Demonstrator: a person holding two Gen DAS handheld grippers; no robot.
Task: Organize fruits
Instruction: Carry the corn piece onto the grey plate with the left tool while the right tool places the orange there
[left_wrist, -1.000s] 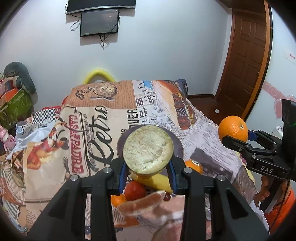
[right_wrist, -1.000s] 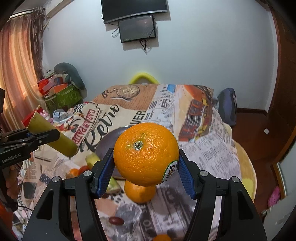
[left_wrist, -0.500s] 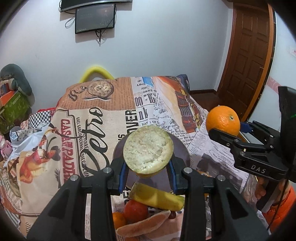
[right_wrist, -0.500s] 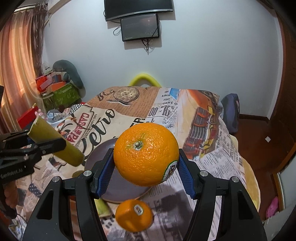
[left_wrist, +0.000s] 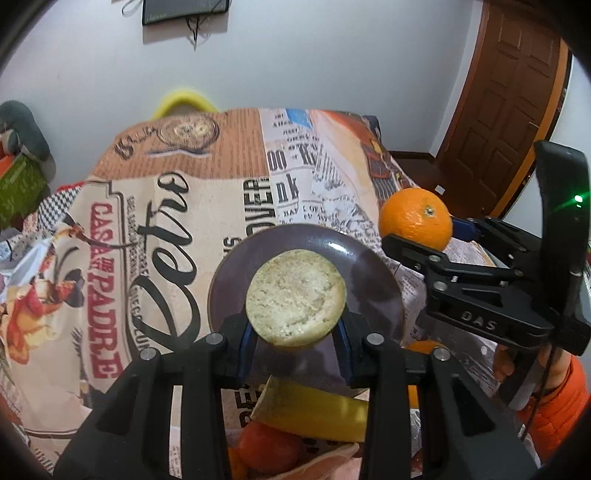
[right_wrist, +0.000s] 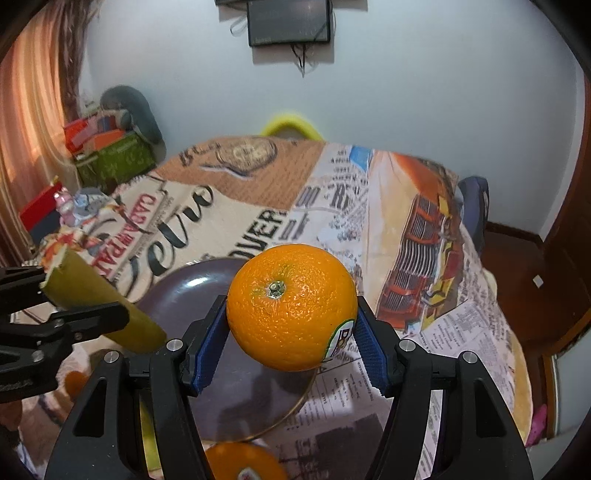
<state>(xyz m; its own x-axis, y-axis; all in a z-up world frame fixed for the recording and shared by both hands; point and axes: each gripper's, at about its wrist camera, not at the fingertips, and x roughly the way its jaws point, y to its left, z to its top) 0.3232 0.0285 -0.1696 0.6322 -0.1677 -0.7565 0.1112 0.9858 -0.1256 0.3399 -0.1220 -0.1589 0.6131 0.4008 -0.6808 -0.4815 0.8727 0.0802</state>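
My left gripper (left_wrist: 295, 328) is shut on a cut yellow-green fruit piece (left_wrist: 295, 297), its pale round cut face toward the camera, held above the near side of a dark purple plate (left_wrist: 365, 266). In the right wrist view the same piece (right_wrist: 99, 299) shows at the left, over the plate (right_wrist: 184, 291). My right gripper (right_wrist: 291, 339) is shut on a large orange (right_wrist: 291, 306) with a sticker, held above the plate's right part. The orange also shows in the left wrist view (left_wrist: 415, 218).
Near the table's front lie another yellow fruit piece (left_wrist: 314, 410), a red tomato-like fruit (left_wrist: 267, 446), a second orange (right_wrist: 243, 461) and a pale pinkish long piece (left_wrist: 325, 467). The table wears a printed newspaper-style cloth (left_wrist: 166, 221). Clutter stands at the left (right_wrist: 110, 147), a door at the right (left_wrist: 517, 92).
Both grippers have moved forward over the table with their fruit. The plate now lies right under them, and the loose fruits have slid toward the bottom of both views.
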